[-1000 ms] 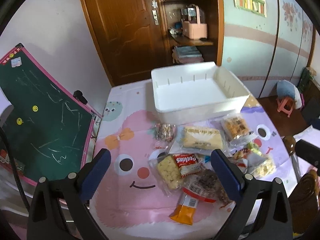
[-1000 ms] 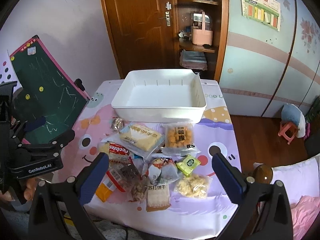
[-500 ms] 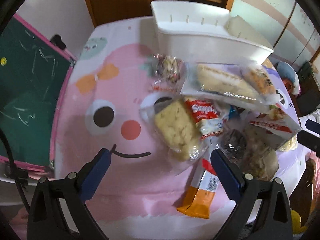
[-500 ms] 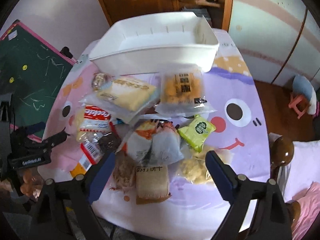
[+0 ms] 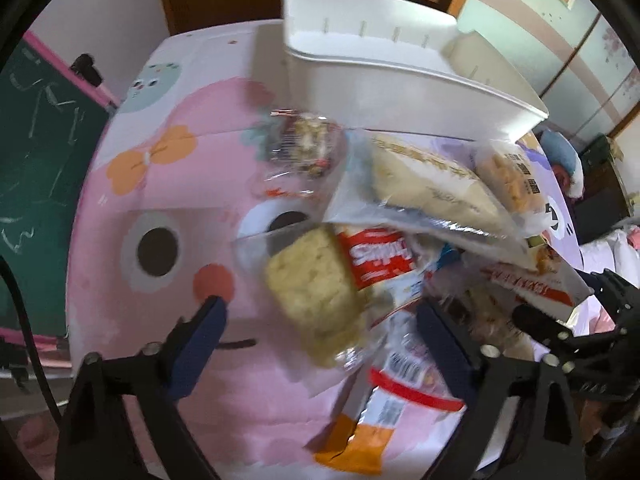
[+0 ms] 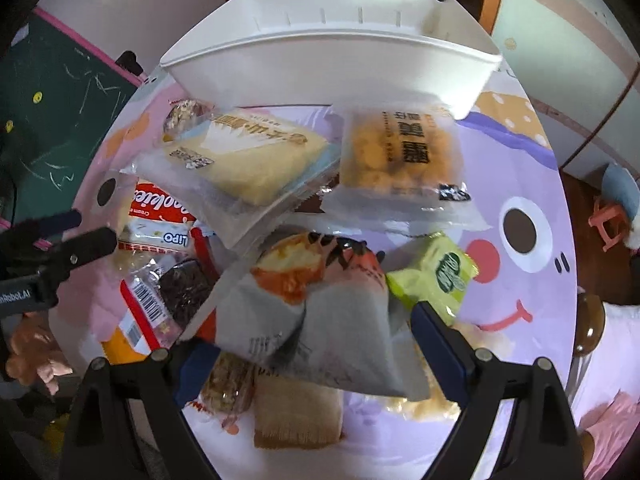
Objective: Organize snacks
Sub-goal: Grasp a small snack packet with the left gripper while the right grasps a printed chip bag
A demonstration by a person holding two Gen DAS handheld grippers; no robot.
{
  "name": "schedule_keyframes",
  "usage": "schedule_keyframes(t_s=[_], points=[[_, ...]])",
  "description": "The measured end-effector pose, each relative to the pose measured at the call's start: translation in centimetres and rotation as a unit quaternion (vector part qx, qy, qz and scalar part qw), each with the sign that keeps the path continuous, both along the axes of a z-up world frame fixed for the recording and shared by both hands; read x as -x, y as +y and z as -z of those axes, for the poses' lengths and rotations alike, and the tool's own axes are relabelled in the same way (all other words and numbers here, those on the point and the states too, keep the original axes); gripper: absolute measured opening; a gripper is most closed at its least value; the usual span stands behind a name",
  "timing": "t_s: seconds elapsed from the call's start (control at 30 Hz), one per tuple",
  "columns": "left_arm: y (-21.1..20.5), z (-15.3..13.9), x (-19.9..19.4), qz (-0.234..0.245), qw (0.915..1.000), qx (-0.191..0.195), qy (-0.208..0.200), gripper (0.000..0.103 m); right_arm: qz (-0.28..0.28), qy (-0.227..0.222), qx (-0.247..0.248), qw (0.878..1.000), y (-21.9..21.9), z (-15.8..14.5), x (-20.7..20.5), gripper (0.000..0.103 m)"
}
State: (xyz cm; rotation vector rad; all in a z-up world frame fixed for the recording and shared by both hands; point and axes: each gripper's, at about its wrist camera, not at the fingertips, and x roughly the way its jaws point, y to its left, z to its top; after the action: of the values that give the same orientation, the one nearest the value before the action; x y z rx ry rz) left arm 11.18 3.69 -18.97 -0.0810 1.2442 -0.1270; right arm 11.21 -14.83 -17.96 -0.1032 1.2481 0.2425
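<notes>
A cartoon-print cloth in pink and lilac covers the surface (image 6: 516, 152) of a bedroom with a wooden door and a chalkboard (image 5: 36, 152) at one side. A white bin (image 6: 332, 60) stands empty at the far edge, and a heap of wrapped snacks lies just in front of it, none yet inside. The left claw (image 5: 320, 322) points steeply down with its jaws spread, having just narrowed a little, astride a clear-wrapped biscuit pack with a red label (image 5: 328, 276); the pads do not yet press on it. The right claw (image 6: 316, 330) hangs likewise open, its jaws also slightly narrowed from their widest, over a grey and orange packet (image 6: 316, 312) that lies between its fingers, a green sachet (image 6: 436, 276) just beside. Nearer the bin rest a pale yellow cake pack (image 6: 248, 164) and a bag of golden puffs (image 6: 400, 160). The step in hand looks like the first pick, both claws at once. Next, each claw probably has to settle lower, close on its own packet without catching a neighbour's wrapper, then lift it clear and carry it over the bin's near wall.
</notes>
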Motion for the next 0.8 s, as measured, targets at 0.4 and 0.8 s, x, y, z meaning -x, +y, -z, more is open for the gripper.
schedule_keyframes(t_s=[0.4,0.8], points=[[-4.1,0.6,-2.9,0.024,0.9986,-0.046,0.007,0.033,-0.015,-0.036,-0.002,0.999,-0.3,-0.5,0.1,0.074],[-4.3,-1.0,-1.7,0.048,0.9986,0.022,0.003,0.011,-0.002,-0.057,-0.055,0.997,-2.0,-2.5,1.3,0.06]])
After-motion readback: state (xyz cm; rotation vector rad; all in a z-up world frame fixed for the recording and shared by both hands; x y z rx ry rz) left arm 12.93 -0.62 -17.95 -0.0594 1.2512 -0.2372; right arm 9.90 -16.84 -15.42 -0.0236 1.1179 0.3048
